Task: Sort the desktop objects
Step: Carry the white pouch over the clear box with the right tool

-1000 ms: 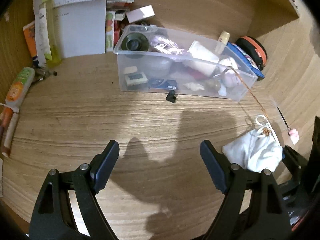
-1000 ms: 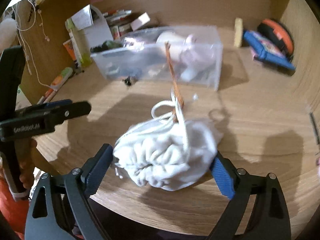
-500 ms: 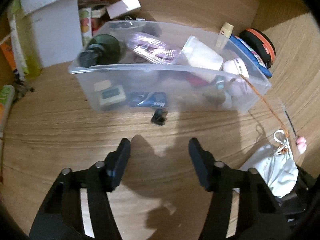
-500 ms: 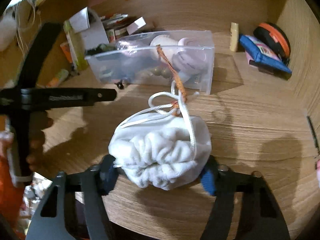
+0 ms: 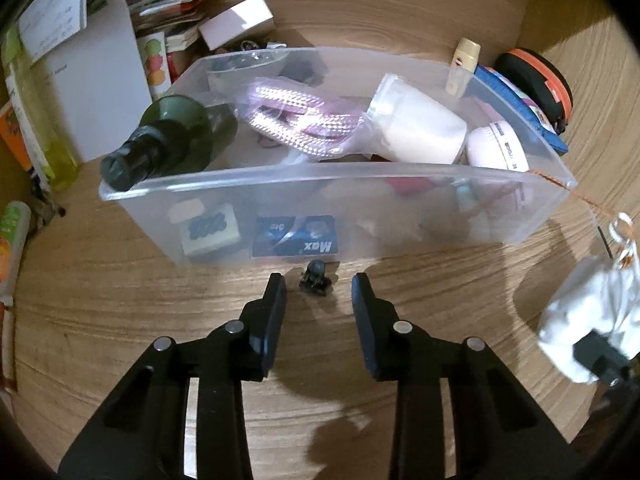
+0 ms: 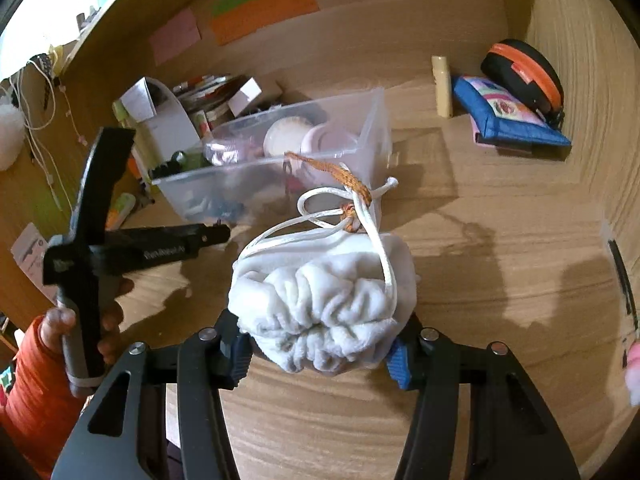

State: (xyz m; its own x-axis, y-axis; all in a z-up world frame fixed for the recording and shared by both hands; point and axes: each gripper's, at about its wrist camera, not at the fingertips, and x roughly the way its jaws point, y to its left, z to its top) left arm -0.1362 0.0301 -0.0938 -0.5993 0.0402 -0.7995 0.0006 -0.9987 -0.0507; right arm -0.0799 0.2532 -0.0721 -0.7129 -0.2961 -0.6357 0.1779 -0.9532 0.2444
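Two tools work the bench [image 5: 120, 320]: the right tool [image 6: 320, 350] clamps a white drawstring pouch [image 6: 324, 304] whose underside its fingers hide, while the left tool [image 5: 319, 294], jaws just narrowing and still apart, flanks a small blurred black clip [image 5: 316, 278] beside the clear bin [image 5: 400, 216].

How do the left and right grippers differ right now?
The right gripper is shut on the white pouch; the left gripper holds nothing, its closing jaws flanking a small black clip. The right carries its load off the desk; the left hangs low beside the bin.
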